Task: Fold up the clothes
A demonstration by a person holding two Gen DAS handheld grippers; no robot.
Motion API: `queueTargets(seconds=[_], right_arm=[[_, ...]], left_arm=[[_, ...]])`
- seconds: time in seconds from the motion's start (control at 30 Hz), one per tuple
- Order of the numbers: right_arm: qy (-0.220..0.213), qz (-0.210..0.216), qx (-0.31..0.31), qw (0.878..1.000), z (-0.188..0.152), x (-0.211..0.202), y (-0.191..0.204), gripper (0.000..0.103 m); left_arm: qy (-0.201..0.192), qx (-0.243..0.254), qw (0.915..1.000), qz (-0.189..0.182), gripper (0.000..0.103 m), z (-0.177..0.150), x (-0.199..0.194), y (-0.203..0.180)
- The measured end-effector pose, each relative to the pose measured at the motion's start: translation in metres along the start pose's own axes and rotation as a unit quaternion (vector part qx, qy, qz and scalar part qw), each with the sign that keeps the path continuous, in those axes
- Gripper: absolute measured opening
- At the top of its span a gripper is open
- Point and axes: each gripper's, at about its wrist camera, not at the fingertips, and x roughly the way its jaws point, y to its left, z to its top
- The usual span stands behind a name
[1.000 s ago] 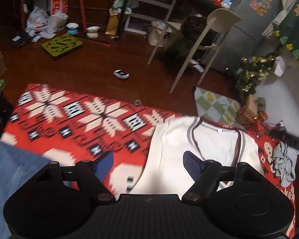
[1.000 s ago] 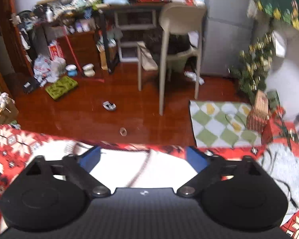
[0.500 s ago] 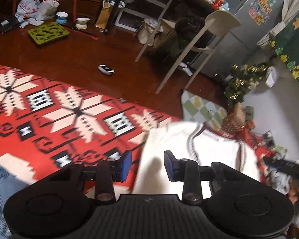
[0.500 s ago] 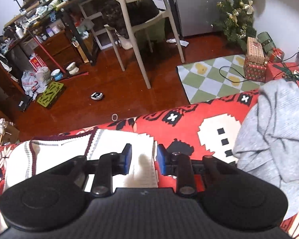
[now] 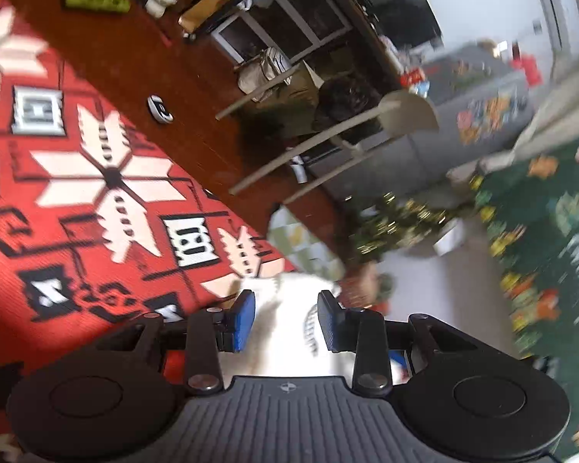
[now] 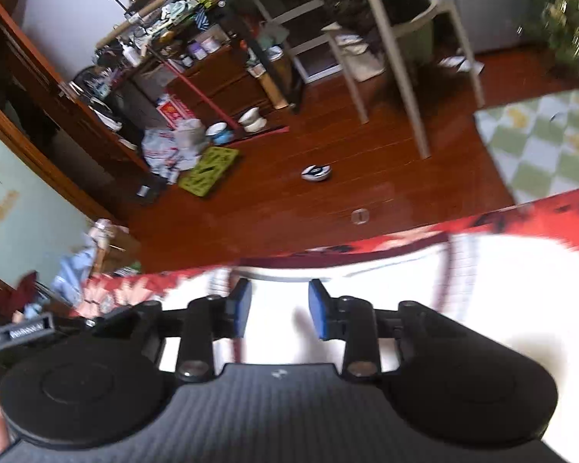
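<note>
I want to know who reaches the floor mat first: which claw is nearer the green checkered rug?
Right, probably. The right claw sits over the cream sweater, the rug just beyond. The left claw sees the rug farther off.

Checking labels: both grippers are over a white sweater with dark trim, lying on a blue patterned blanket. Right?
One thing is off: the blanket is red with a white and black pattern, not blue, as the left wrist view shows. The rest holds: the left gripper and right gripper are both over the white sweater with dark trim.
</note>
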Motion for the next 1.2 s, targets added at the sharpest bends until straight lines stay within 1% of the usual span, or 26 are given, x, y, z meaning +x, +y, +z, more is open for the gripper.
queueTargets(seconds=[0.07, 0.13, 0.2, 0.33, 0.37, 0.4, 0.43, 0.47, 0.5, 0.57, 0.63, 0.7, 0.8, 0.83, 0.87, 0.9, 0.97, 1.03, 1.13, 1.2], right_arm=[[0.002, 0.024, 0.025, 0.999, 0.002, 0.017, 0.006, 0.042], [0.004, 0.034, 0.046, 0.998, 0.003, 0.036, 0.011, 0.042], [0.012, 0.036, 0.053, 0.998, 0.006, 0.053, 0.012, 0.043], [0.033, 0.028, 0.053, 0.998, 0.008, 0.083, 0.016, 0.041], [0.035, 0.031, 0.057, 0.997, 0.007, 0.088, 0.016, 0.032], [0.035, 0.034, 0.056, 0.997, 0.006, 0.092, 0.017, 0.020], [0.033, 0.030, 0.046, 0.998, 0.005, 0.094, 0.018, 0.013], [0.030, 0.026, 0.037, 0.999, 0.004, 0.096, 0.020, 0.002], [0.027, 0.024, 0.027, 0.999, 0.003, 0.098, 0.022, 0.001], [0.022, 0.028, 0.003, 0.999, 0.002, 0.096, 0.027, 0.001], [0.024, 0.033, -0.006, 0.999, 0.002, 0.092, 0.028, 0.001], [0.022, 0.043, -0.009, 0.999, 0.004, 0.084, 0.030, 0.001], [0.023, 0.053, -0.015, 0.998, 0.005, 0.067, 0.031, 0.001], [0.025, 0.055, -0.017, 0.998, 0.006, 0.061, 0.030, 0.001], [0.027, 0.058, -0.019, 0.998, 0.006, 0.054, 0.029, 0.001], [0.029, 0.059, -0.020, 0.998, 0.006, 0.046, 0.026, 0.001], [0.031, 0.061, -0.021, 0.997, 0.002, 0.023, 0.016, 0.001], [0.031, 0.060, -0.019, 0.998, 0.000, 0.017, 0.011, 0.001], [0.031, 0.067, -0.008, 0.997, -0.004, 0.009, 0.005, 0.001], [0.033, 0.069, -0.008, 0.997, -0.006, 0.005, 0.002, 0.001]], left_arm=[[0.002, -0.007, 1.0000, -0.005, 0.038, 0.001, 0.000, 0.002], [0.005, -0.014, 0.9998, -0.010, 0.039, 0.002, 0.001, 0.005], [0.007, -0.021, 0.9996, -0.015, 0.040, 0.003, 0.001, 0.007], [0.011, -0.036, 0.9990, -0.026, 0.050, 0.006, 0.002, 0.011], [0.013, -0.039, 0.9987, -0.028, 0.053, 0.006, 0.002, 0.012], [0.014, -0.043, 0.9985, -0.031, 0.054, 0.007, 0.002, 0.014], [0.015, -0.046, 0.9983, -0.033, 0.055, 0.007, 0.002, 0.015], [0.016, -0.050, 0.9980, -0.036, 0.055, 0.008, 0.003, 0.016], [0.017, -0.054, 0.9977, -0.038, 0.055, 0.009, 0.003, 0.017], [0.019, -0.061, 0.9970, -0.044, 0.054, 0.010, 0.003, 0.019], [0.028, -0.077, 0.9947, -0.062, 0.053, 0.008, 0.009, 0.023], [0.036, -0.103, 0.9903, -0.085, 0.051, 0.006, 0.015, 0.026], [0.039, -0.135, 0.9822, -0.125, 0.050, 0.001, 0.015, 0.030], [0.042, -0.137, 0.9813, -0.128, 0.050, 0.001, 0.014, 0.029], [0.045, -0.135, 0.9818, -0.126, 0.050, 0.000, 0.013, 0.028], [0.045, -0.124, 0.9847, -0.114, 0.050, 0.001, 0.010, 0.026], [0.042, -0.089, 0.9919, -0.080, 0.050, 0.004, 0.004, 0.020], [0.039, -0.059, 0.9962, -0.051, 0.050, 0.005, -0.001, 0.015], [0.053, -0.051, 0.9957, -0.057, 0.050, 0.006, -0.005, 0.016], [0.075, -0.048, 0.9931, -0.076, 0.050, 0.004, -0.005, 0.017]])
